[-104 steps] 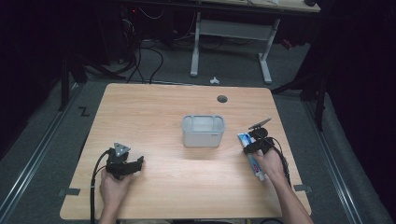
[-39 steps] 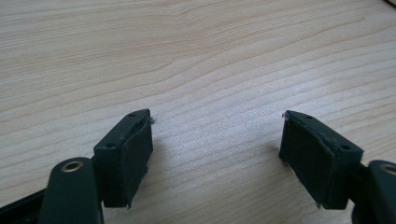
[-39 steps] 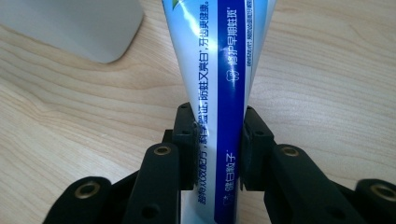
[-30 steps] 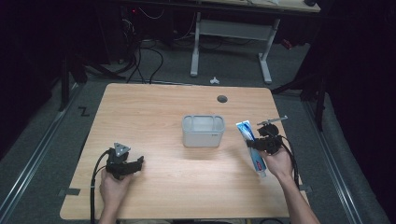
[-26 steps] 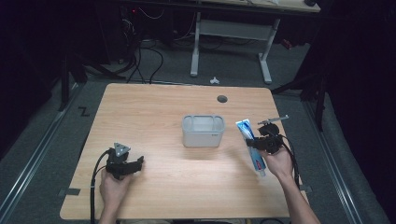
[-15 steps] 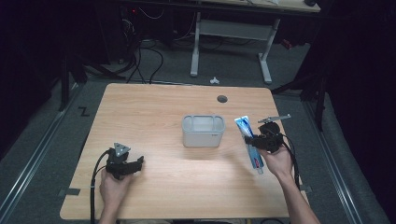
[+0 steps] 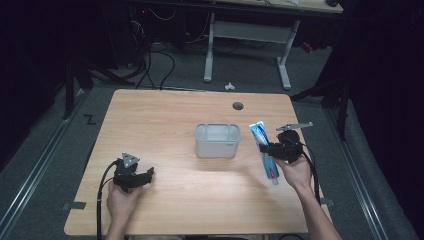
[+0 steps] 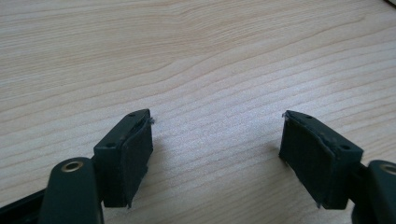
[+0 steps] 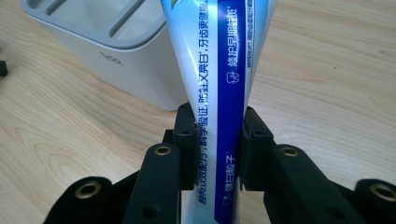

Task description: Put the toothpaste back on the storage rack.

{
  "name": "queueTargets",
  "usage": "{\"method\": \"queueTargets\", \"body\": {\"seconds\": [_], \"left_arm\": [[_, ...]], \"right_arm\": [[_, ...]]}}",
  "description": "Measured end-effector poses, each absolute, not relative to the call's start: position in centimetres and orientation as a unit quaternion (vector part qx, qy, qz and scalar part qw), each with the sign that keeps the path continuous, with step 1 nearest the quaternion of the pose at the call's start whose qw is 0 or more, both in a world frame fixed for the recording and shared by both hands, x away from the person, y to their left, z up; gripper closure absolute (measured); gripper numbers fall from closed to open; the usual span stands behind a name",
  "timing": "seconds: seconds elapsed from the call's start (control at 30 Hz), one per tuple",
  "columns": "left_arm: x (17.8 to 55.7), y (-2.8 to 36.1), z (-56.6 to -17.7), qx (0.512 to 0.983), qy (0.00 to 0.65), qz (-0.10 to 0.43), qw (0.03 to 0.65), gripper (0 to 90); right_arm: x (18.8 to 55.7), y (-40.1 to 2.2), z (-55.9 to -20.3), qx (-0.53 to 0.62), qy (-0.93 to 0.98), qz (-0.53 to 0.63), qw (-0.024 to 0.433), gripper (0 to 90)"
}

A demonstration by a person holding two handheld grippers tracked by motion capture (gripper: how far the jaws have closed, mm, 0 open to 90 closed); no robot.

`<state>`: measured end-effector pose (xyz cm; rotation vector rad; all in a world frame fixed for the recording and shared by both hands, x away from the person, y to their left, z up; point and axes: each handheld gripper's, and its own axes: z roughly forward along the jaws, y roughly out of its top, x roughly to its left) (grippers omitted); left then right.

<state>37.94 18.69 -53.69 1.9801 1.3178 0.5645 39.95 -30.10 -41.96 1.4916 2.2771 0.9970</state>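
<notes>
The wooden table (image 7: 175, 115) was seen bare beneath and between the jaws of the left gripper (image 8: 217, 144), which were spread wide and held nothing. Beyond and just left of the right gripper's (image 9: 214, 140) jaws stood the grey divided holder (image 9: 100, 42). A blue-and-white toothpaste tube (image 9: 219, 84) was pinched across its body between those jaws. The carrying step was judged in hand; next, the tube would need to be upended over a compartment and lowered in
</notes>
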Motion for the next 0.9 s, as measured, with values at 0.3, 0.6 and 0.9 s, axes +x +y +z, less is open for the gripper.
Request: {"method": "queueTargets", "body": {"seconds": [0.3, 0.6, 0.9], "left_arm": [[37.9, 18.7, -53.7, 0.761, 0.507, 0.217, 0.341, 25.7], [37.9, 18.7, -53.7, 0.761, 0.507, 0.217, 0.341, 25.7], [37.9, 18.7, -53.7, 0.761, 0.507, 0.217, 0.341, 25.7]], "right_arm": [[39.9, -29.8, -41.3, 0.502, 0.778, 0.355, 0.128, 73.2], [39.9, -29.2, -40.3, 0.489, 0.776, 0.374, 0.140, 73.3], [40.0, -28.7, -39.5, 0.479, 0.773, 0.388, 0.149, 73.3]]}}
